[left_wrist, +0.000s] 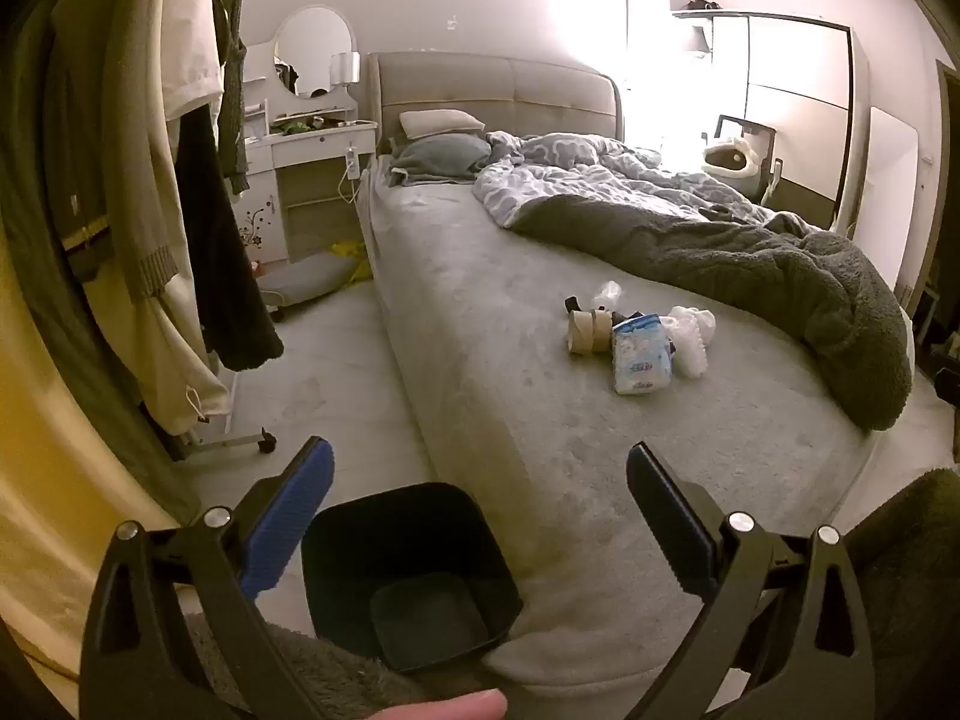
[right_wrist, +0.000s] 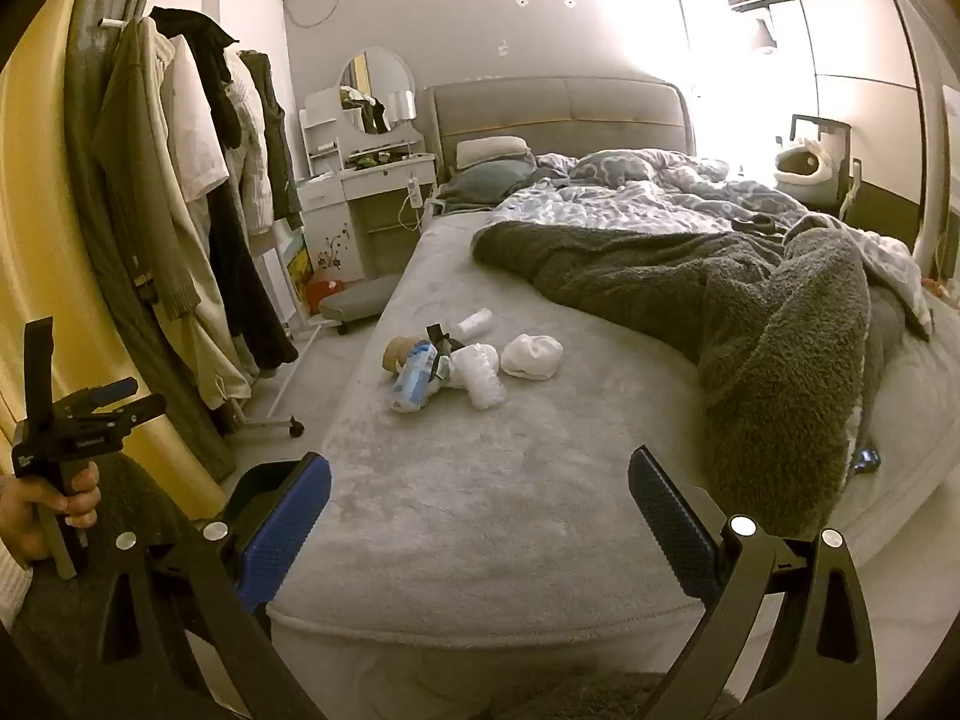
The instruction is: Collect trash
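Observation:
A pile of trash lies on the grey bed [left_wrist: 510, 396]: cardboard tubes [left_wrist: 588, 330], a blue-and-white wrapper [left_wrist: 639, 357], white crumpled plastic [left_wrist: 690, 336] and a clear plastic piece [left_wrist: 606, 291]. The same pile shows in the right wrist view, with the wrapper [right_wrist: 414, 381], white plastic [right_wrist: 480, 375] and a white wad [right_wrist: 531, 357]. A black bin [left_wrist: 414, 570] stands on the floor at the bed's corner, empty inside. My left gripper [left_wrist: 480, 480] is open above the bin. My right gripper [right_wrist: 480, 486] is open over the bed's foot, well short of the pile.
A clothes rack [left_wrist: 180, 240] with hanging coats stands on the left beside the bed. A dark fleece blanket [right_wrist: 750, 330] and patterned duvet cover the bed's right side. A white dressing table [right_wrist: 372, 180] is by the headboard. The left gripper [right_wrist: 108, 399] appears at the right view's left edge.

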`<state>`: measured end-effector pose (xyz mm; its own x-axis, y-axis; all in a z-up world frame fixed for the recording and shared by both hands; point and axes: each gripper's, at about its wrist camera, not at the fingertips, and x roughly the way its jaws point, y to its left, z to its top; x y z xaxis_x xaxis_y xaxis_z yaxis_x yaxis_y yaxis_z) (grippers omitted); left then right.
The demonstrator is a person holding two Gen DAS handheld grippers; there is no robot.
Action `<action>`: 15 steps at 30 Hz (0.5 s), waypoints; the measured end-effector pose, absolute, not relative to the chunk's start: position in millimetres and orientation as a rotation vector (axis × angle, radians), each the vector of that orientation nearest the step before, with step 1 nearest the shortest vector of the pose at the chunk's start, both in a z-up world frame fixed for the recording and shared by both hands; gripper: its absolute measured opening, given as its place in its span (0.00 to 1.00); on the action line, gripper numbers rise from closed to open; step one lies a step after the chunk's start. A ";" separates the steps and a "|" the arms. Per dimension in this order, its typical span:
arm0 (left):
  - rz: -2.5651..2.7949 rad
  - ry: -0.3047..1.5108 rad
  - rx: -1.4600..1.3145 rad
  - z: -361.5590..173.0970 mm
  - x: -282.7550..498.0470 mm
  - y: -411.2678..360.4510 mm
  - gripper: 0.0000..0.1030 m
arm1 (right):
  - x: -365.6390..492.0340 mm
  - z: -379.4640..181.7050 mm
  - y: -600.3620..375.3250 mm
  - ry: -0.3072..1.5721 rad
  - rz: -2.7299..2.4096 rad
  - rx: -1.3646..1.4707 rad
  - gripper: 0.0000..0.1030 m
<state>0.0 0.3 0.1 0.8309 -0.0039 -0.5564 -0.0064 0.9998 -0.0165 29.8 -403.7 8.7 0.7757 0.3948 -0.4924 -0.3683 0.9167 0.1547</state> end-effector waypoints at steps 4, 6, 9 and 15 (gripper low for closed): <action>0.003 0.592 -0.014 -0.1 0.2 0.2 0.97 | 29.8 8.7 -404.3 0.546 0.413 0.052 0.97; 0.003 0.591 -0.014 0.0 0.2 0.4 0.97 | 29.7 8.8 -404.2 0.546 0.413 0.050 0.97; 0.003 0.592 -0.013 0.2 0.5 1.1 0.97 | 30.1 8.8 -405.8 0.546 0.414 0.056 0.97; 0.005 0.591 -0.013 -0.1 0.3 0.7 0.97 | 30.1 9.2 -405.6 0.547 0.415 0.058 0.97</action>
